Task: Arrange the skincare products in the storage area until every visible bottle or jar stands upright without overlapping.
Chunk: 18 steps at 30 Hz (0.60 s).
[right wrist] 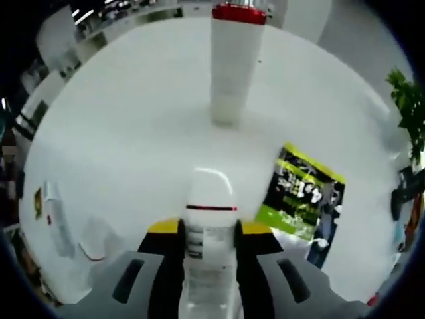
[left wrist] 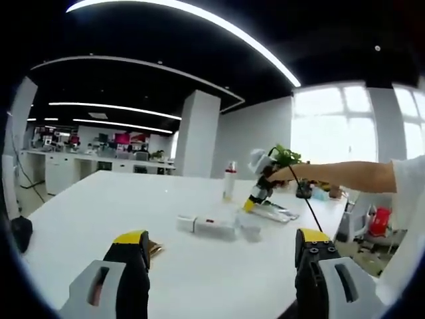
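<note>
In the right gripper view my right gripper (right wrist: 211, 234) is shut on a white bottle (right wrist: 211, 196) with a thin red band, held over the white table (right wrist: 133, 133). Beyond it a tall white bottle with a red cap (right wrist: 236, 63) stands upright. A green and black packet (right wrist: 304, 193) lies flat to the right. In the left gripper view my left gripper (left wrist: 222, 247) stands open low over the table (left wrist: 99, 199) with nothing between its fingers. Ahead of it lie a white tube (left wrist: 206, 226) on its side and a small clear jar (left wrist: 250, 231). The right gripper (left wrist: 255, 196) hangs beside the upright red-capped bottle (left wrist: 229, 181).
A person's arm (left wrist: 345, 176) reaches in from the right, holding the right gripper. A small gold item (left wrist: 155, 248) lies by my left jaw. A potted plant (left wrist: 287, 157) and clutter stand at the table's far end. The lying tube (right wrist: 56, 212) and the clear jar (right wrist: 99, 242) rest at the left.
</note>
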Motion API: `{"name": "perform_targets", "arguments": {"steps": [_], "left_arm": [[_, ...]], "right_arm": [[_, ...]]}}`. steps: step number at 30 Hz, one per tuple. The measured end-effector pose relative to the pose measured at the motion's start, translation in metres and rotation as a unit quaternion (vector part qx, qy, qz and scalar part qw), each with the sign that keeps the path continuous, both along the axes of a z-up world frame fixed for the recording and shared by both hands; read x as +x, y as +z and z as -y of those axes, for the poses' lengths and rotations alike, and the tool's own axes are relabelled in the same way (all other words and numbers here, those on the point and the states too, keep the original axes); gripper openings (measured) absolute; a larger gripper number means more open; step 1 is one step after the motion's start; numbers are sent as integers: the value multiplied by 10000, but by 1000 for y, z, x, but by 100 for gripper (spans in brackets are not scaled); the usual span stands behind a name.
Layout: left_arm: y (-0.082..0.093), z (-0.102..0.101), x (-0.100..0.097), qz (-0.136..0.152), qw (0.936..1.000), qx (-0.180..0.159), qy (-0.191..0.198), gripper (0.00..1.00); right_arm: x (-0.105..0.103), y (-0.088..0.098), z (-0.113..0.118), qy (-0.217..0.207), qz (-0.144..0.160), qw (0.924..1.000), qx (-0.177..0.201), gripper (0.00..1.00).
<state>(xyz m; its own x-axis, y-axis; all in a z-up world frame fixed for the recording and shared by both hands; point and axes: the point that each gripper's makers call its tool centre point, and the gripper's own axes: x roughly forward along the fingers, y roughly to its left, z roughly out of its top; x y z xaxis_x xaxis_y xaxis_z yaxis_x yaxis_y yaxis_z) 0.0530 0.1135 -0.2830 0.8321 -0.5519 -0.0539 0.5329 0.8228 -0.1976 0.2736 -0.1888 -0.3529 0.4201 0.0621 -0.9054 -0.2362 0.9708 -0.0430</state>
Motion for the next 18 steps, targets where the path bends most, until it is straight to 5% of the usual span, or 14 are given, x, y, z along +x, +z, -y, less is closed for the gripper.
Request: {"name": "perform_targets", "arguments": {"steps": [7,10,11,14,18], "left_arm": [[6,2,0,21,9999,-127,21,93],[6,2,0,-5,10000,-51,60,93],[6,1,1,-3,10000,-25,87,92],[6,2,1,-2,9999,50,127,92],[12,8,-3,57,9999,58,58,93]], "right_arm": [[-6,-3,-2,-182,264,9994,119,24],[-11,1,-4,-160,719,9971,167,23],[-9,7,-8,-24,1107,9937,161,23],[0,17,-11,134,1287,9915,155,23],[1,56,-27,222,2315,9709,568,23]]}}
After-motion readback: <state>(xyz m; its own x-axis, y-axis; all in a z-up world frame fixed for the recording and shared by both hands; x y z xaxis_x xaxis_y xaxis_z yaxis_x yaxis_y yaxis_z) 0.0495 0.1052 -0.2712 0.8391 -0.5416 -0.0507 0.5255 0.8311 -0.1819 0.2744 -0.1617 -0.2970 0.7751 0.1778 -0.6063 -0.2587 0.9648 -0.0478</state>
